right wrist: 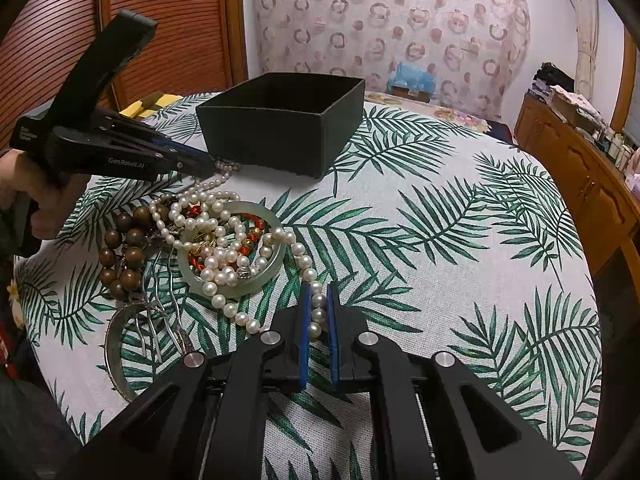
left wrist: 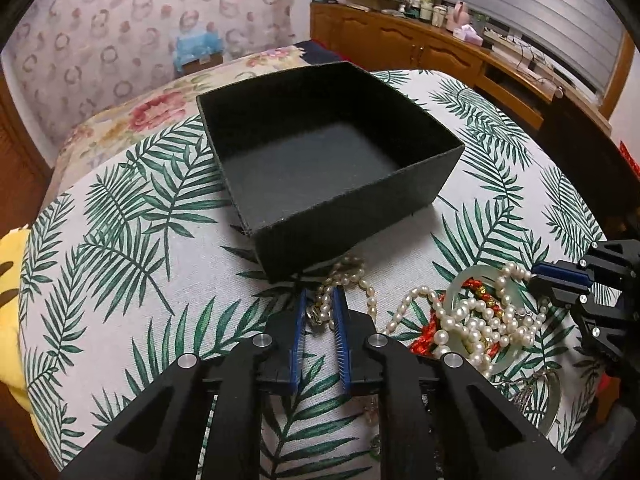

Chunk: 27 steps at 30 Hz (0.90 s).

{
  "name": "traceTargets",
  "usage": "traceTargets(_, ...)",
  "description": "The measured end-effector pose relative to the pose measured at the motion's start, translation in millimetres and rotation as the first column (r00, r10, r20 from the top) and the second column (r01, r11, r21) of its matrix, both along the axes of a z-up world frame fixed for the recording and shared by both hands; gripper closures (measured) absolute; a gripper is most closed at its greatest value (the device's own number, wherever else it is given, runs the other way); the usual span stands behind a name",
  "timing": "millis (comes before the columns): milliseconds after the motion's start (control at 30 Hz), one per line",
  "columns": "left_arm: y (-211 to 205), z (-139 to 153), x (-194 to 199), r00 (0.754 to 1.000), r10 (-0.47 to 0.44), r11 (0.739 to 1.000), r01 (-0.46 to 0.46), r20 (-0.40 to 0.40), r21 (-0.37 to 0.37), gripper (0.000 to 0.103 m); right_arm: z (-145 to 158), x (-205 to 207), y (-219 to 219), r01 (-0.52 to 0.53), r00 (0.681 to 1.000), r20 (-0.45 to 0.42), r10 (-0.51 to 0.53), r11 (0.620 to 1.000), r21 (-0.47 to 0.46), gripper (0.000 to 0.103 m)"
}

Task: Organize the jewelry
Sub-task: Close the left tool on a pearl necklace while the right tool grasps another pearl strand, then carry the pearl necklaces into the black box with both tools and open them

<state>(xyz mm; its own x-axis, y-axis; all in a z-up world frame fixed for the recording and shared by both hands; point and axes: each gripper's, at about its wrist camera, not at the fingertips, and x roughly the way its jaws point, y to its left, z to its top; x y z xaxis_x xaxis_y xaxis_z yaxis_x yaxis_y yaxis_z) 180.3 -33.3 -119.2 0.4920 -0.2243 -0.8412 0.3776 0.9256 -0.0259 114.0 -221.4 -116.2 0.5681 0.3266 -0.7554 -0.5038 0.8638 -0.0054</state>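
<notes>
**Both grippers pinched on pearl strands, box not yet filled**

We read this as the pick-up step: nothing is in the black box (left wrist: 328,152) yet, its floor is bare. The jewelry pile (right wrist: 208,240) lies on the palm-leaf tablecloth (right wrist: 440,240), just in front of the box's near corner.

Left gripper (left wrist: 319,300): jaws narrow, closed on a bit of the small-bead pearl strand (left wrist: 352,276) right at the box's near corner. In the right wrist view its tips meet the same strand beside the box wall.

Right gripper (right wrist: 318,300): jaws narrow, a few beads of the larger pearl necklace (right wrist: 224,268) clamped between the blue pads. That necklace loops back over the jade bangle (right wrist: 272,248) and tangles with red cord; wooden beads (right wrist: 124,240), a metal hair comb (right wrist: 160,304) and a silver bangle (right wrist: 116,344) lie further left.

Next move, as we judge it: lift the left strand clear and carry it over the box rim, then release. Risk: strands are tangled, so lifting one may drag the bangle or the other pearls. We'd lift slowly and keep the right grip as an anchor.
</notes>
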Motion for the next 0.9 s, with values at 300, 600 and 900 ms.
traceTargets(300,6.3,18.1,-15.4,0.997,0.027,0.998,-0.022,0.068,-0.060,0.096,-0.8,0.7,0.1,-0.002,1.000,-0.005,0.002,1.000,0.007,0.094)
traceTargets(600,9.0,72.4,-36.4,0.984,0.040,0.991,-0.016,0.175,-0.136,0.096,8.3,0.1,4.6,-0.019,1.000,0.017,0.019,1.000,-0.011,0.095)
traceTargets(900,8.9,117.3,-47.4,0.959,0.065,0.987,-0.021,0.277,-0.159,0.096,75.7,0.1,13.3,-0.071,0.989,0.132,0.063,0.996,0.060,0.095)
